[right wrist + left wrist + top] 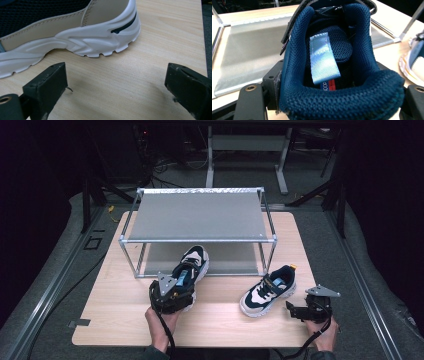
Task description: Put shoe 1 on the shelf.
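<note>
A navy padded heel collar fills the near foreground, clamped between the jaws of the left gripper point(171, 295), which holds the left shoe point(190, 267) by its heel at the table's front, toe aimed at the lower shelf point(220, 258) of the metal-framed rack point(197, 217). To seat it well, the carrier would likely keep the sole level, clear the front rail and slide it in straight before letting go. To the right, the second shoe point(268, 290) rests on the wooden table point(120, 320), just beside the right gripper point(292, 309), whose jaws stand apart and empty. Inside the held shoe, a pale blue tab point(323, 58) covers a red label point(329, 86); only "00" can be read.
</note>
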The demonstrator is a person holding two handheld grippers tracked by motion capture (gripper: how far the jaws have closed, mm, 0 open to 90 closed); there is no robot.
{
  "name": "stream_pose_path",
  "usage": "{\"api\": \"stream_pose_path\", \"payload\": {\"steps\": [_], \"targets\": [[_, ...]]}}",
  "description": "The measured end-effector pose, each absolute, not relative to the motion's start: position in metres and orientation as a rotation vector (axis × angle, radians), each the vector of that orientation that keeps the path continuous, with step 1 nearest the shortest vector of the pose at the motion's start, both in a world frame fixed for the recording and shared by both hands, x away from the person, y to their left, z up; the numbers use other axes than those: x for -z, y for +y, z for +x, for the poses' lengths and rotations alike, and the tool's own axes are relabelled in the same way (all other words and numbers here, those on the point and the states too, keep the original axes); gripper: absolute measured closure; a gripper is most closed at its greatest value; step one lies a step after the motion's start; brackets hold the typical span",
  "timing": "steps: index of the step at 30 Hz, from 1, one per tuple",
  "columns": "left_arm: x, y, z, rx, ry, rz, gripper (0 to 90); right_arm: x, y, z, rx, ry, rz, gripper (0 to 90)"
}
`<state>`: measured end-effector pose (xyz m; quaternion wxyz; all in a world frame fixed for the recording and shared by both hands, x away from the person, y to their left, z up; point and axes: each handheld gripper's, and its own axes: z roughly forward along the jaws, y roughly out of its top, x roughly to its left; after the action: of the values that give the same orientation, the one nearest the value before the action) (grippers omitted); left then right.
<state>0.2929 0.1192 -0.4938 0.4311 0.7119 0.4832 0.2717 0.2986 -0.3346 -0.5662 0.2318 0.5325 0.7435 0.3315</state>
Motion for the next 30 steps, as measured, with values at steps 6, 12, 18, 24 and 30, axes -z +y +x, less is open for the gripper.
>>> {"api": "stream_pose_path", "payload": {"steps": [6,12,18,24,30], "targets": [[0.494,0.120,0.304,-0.693,1.227,1.765,25.8,0.566,-0.334,0.299,-0.909,2.043,1.463,4.3],[0.499,0.124,0.325,-0.710,1.272,1.757,25.8,0.567,-0.334,0.299,-0.920,2.040,1.457,4.3],[0.502,0.124,0.344,-0.719,1.305,1.750,25.8,0.567,-0.334,0.299,-0.921,2.041,1.454,4.2],[0.505,0.120,0.359,-0.734,1.325,1.753,25.8,0.567,-0.334,0.299,-0.920,2.042,1.454,4.3],[0.512,0.114,0.374,-0.748,1.346,1.770,25.7,0.566,-0.334,0.298,-0.913,2.047,1.456,4.3]]}}
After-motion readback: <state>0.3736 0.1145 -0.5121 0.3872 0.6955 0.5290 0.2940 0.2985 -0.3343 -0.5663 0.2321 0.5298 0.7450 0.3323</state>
